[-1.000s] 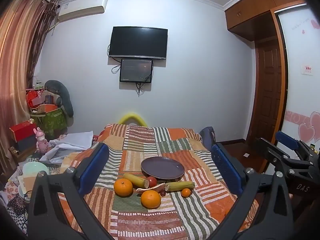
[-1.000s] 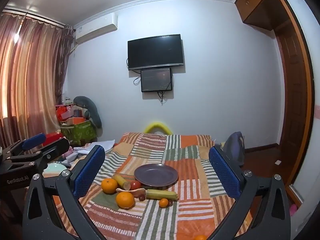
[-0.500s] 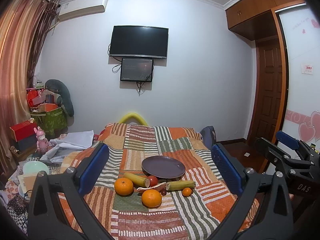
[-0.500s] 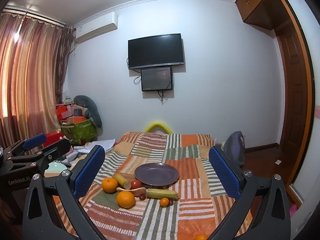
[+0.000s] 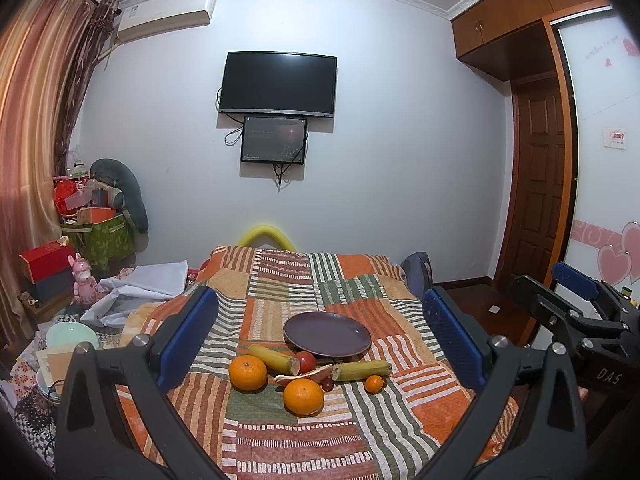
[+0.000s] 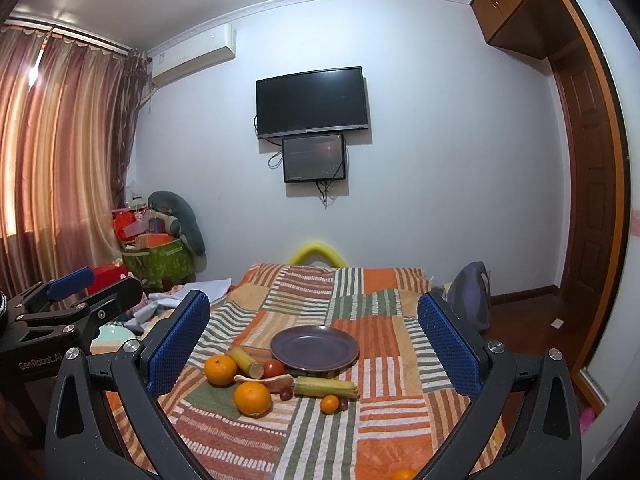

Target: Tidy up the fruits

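Observation:
A dark purple plate (image 5: 327, 335) (image 6: 314, 347) lies empty on a patchwork quilt (image 5: 280, 288). In front of it lie two large oranges (image 5: 247, 372) (image 5: 303, 396), a small orange (image 5: 375, 384), a red tomato (image 5: 305, 361), two yellow-green sugarcane pieces (image 5: 273, 359) (image 5: 362, 370), a pomelo slice (image 5: 303, 375) and dark grapes (image 5: 328, 384). My left gripper (image 5: 320, 332) is open and empty, held back from the fruit. My right gripper (image 6: 313, 334) is open and empty, also held back. Another orange (image 6: 403, 473) shows at the bottom edge of the right wrist view.
A TV (image 5: 279, 83) and a small screen (image 5: 274, 139) hang on the far wall. Left of the bed are clutter, a green box (image 5: 100, 240), a pink toy (image 5: 83, 279), white cloth (image 5: 140, 284) and bowls (image 5: 71, 335). A backpack (image 6: 470, 300) and a door (image 5: 540, 184) are on the right.
Both views have shifted only slightly; the fruit and the plate have not moved. Both grippers stay open.

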Available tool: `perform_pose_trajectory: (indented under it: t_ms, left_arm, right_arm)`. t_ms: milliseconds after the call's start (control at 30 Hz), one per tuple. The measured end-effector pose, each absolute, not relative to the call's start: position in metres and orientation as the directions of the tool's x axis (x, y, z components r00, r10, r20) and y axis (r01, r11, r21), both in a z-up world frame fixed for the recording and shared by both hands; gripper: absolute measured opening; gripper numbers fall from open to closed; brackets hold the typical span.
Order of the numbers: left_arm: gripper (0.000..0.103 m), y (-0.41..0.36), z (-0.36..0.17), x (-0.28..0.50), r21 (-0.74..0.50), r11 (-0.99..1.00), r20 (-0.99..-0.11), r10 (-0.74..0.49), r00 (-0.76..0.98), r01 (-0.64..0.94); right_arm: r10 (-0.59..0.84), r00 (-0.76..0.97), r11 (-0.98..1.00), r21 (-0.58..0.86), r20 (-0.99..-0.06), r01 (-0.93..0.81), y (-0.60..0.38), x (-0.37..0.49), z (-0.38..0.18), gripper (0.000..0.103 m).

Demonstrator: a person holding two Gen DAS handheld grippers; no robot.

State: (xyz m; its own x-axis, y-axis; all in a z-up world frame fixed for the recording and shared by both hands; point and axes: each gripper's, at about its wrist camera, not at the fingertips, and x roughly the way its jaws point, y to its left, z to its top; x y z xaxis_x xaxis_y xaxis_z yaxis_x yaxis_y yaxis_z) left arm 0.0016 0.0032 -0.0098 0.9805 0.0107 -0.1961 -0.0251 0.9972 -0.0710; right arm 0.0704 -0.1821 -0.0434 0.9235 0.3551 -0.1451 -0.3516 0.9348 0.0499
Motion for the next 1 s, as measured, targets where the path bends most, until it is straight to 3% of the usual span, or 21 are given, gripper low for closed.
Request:
perform_pose_trajectory:
  t_ms: [1000]
  left_arm:
    - [0.103,0.0026,-0.0083,0.0027,-0.072,0.997,-0.197,0.009,0.98,-0.024]
  right_arm:
    - [0.363,0.92,0.932,0.046,-0.15,-0.36,-0.18,0.0702,-0.0434,0.103]
